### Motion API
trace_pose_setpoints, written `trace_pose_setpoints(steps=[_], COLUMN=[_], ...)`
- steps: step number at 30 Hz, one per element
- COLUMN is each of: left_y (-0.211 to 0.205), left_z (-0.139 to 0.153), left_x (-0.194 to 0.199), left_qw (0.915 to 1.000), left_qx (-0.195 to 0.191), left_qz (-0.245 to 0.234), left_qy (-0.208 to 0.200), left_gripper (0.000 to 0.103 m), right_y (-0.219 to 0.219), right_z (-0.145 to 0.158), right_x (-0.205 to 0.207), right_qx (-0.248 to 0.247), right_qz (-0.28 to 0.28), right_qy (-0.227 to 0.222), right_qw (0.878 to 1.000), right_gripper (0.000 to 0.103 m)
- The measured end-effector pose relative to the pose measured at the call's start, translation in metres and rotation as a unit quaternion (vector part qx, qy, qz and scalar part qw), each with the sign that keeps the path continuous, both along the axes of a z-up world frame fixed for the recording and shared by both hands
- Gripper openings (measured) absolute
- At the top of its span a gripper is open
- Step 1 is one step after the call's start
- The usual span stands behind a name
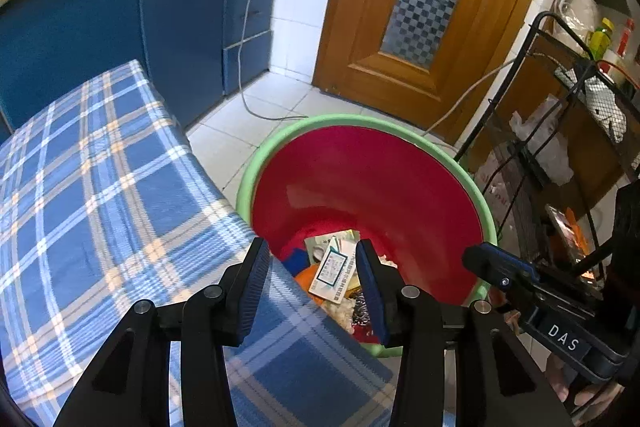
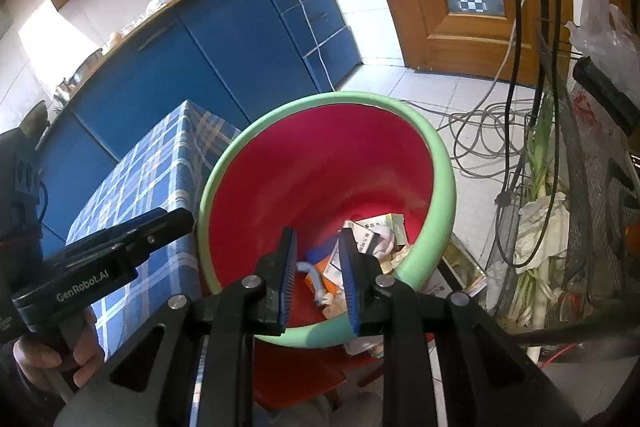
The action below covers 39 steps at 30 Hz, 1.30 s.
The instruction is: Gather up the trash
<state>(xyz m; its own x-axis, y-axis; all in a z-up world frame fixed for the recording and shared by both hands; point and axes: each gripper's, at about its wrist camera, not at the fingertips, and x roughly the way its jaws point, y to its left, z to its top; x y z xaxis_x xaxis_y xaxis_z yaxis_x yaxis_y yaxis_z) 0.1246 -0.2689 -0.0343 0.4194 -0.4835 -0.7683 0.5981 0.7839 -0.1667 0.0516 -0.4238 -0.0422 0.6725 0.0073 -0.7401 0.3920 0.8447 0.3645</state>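
Note:
A trash bin [image 1: 360, 187] with a green rim and red inside stands on the floor beside the table; it also shows in the right wrist view [image 2: 320, 163]. Trash lies at its bottom: a white labelled packet [image 1: 334, 273], cartons and crumpled paper [image 2: 376, 231]. My left gripper [image 1: 314, 291] is open and empty, over the table edge at the bin's rim. My right gripper [image 2: 318, 279] is open and empty, above the bin's near rim. Each gripper shows in the other's view: the right one [image 1: 520, 279] at the right, the left one [image 2: 116, 251] at the left.
A table with a blue plaid cloth [image 1: 100, 207] stands left of the bin. Blue cabinets [image 1: 120, 27] line the back wall, beside a wooden door [image 1: 420, 7]. A black wire rack [image 1: 560, 147] with bags and bottles stands right. Cables [image 2: 480, 131] lie on the tiled floor.

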Motion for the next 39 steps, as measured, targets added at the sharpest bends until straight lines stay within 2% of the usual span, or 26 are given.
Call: trace_pose_setpoints(steps=[15, 26, 36, 39], left_y=[0.055, 0.107, 0.155, 0.166], left_z=[0.025, 0.04, 0.055, 0.058], left_x=[-0.019, -0.037, -0.062, -0.071], left_qw=[0.9979, 0.9926, 0.9812, 0.9758], left_qx=[-0.007, -0.015, -0.011, -0.002], left_qz=[0.06, 0.113, 0.177, 0.196], left_qy=[-0.025, -0.041, -0.076, -0.097], left_gripper=[0.046, 0.057, 0.071, 0.073], right_y=[0.038, 0.079, 0.115, 0.126], right_z=[0.024, 0.04, 0.058, 0.064], right_x=[-0.003, -0.01, -0.02, -0.024], right_qx=[-0.018, -0.027, -0.052, -0.06], right_qz=[0.034, 0.07, 0.094, 0.103], right_qy=[-0.024, -0.043, -0.069, -0.078], right_qw=[0.999, 0.996, 0.992, 0.99], right_gripper=[0.034, 0.04, 0.05, 0.06])
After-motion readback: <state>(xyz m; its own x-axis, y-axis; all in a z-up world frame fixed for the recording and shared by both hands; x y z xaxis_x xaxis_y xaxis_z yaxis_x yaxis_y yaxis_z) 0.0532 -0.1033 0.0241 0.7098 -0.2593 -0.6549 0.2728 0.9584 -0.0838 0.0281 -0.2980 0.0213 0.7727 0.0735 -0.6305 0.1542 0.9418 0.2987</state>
